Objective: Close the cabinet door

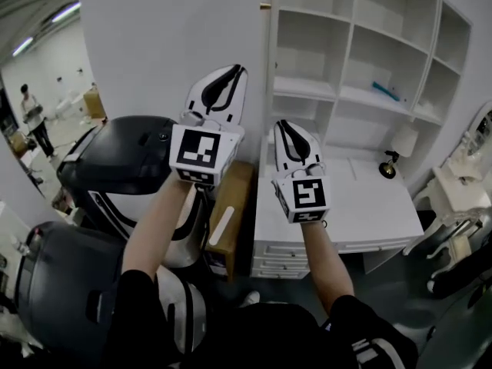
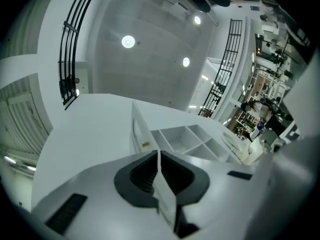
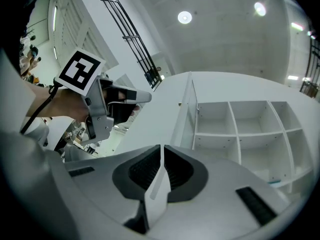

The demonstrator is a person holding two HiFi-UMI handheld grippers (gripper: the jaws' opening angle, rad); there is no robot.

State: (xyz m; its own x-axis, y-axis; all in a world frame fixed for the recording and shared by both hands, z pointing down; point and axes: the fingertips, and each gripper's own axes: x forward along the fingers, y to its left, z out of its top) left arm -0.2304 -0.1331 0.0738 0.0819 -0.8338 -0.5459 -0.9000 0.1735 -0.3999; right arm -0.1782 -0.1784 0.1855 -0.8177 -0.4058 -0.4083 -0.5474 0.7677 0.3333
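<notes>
The white cabinet (image 1: 361,52) of open shelves fills the upper right of the head view. Its door (image 1: 266,68) stands open at the shelves' left side, seen almost edge-on. In the left gripper view the door (image 2: 140,129) shows a slim handle and a small gold latch. The right gripper view has the door's edge (image 3: 186,114) just left of the shelves. My left gripper (image 1: 234,69) is raised in front of the white wall left of the door, jaws shut and empty. My right gripper (image 1: 283,123) is lower, before the shelves, also shut and empty. Neither touches the door.
A white desk with drawers (image 1: 338,206) carries a small lamp (image 1: 392,160) below the shelves. A blue item (image 1: 384,91) lies on a shelf. A black-and-white rounded machine (image 1: 123,167) and a cardboard box (image 1: 231,206) stand at the left. A person (image 1: 31,114) stands far off.
</notes>
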